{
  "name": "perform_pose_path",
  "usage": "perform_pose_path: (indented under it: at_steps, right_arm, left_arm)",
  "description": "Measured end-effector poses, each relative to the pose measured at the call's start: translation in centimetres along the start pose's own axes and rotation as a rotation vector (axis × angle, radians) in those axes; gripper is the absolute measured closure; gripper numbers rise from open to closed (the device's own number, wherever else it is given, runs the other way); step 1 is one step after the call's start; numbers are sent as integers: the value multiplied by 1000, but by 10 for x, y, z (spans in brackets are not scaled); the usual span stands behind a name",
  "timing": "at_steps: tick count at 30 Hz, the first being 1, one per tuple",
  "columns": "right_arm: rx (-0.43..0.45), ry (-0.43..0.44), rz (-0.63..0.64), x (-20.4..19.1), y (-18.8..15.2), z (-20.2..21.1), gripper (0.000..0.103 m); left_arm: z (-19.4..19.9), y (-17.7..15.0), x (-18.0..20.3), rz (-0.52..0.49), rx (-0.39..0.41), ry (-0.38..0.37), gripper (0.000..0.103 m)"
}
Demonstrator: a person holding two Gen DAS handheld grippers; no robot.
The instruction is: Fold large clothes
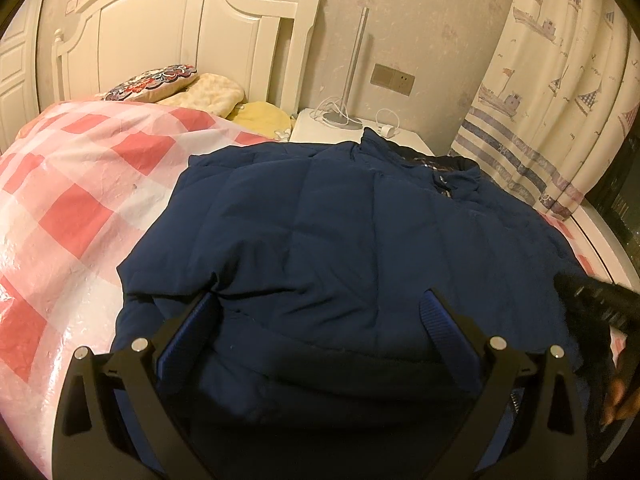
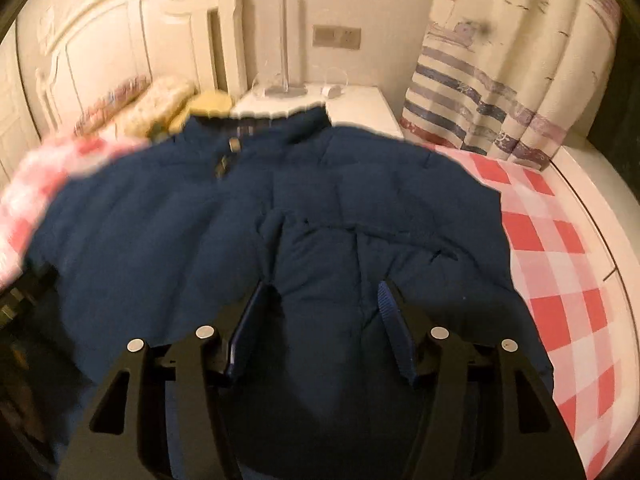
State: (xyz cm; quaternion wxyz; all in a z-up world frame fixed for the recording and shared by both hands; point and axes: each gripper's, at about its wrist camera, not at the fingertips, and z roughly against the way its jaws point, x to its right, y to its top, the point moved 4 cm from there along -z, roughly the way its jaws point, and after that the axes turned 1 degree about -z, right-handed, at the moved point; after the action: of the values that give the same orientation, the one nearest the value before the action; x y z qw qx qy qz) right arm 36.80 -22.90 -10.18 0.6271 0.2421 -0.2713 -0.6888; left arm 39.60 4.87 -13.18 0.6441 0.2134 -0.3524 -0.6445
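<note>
Navy jacket (image 1: 340,240) spread flat; checkered quilt (image 2: 560,280) exposed along right edge.

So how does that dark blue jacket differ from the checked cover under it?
The navy puffer jacket is one plain dark colour; the duvet is checked in red, pink and white. The jacket has quilted stitch lines; the duvet looks smooth with a slight sheen. The jacket lies on top and covers only part of the duvet, which spreads out wider on both sides. Both are soft, padded fabric.

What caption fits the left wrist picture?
Open left gripper over a puffy navy-blue quilted jacket spread on a pink-and-white checked quilt.
</note>
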Motion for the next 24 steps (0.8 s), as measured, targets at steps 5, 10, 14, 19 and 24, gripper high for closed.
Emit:
perform_pose_path:
  at_steps: [5,10,14,19,24]
  right_arm:
    - [82,35,32,-16,25,6,39]
    - [-21,-1,68,-18,16,-50,31]
    - [2,-15,81,-20,11,-50,31]
    - [7,-36,104,-24,8,-52,30]
    - [-2,-12,83,-21,7,-56,29]
  left_arm:
    - [-1,-1,-1,-6,-6,9,2]
    - [1,-1,1,-18,-7,13,2]
    - [9,15,13,-62,-4,52,3]
    - [-9,66,44,-168,-43,111,2]
    - [-85,70,35,-187,-259,216,2]
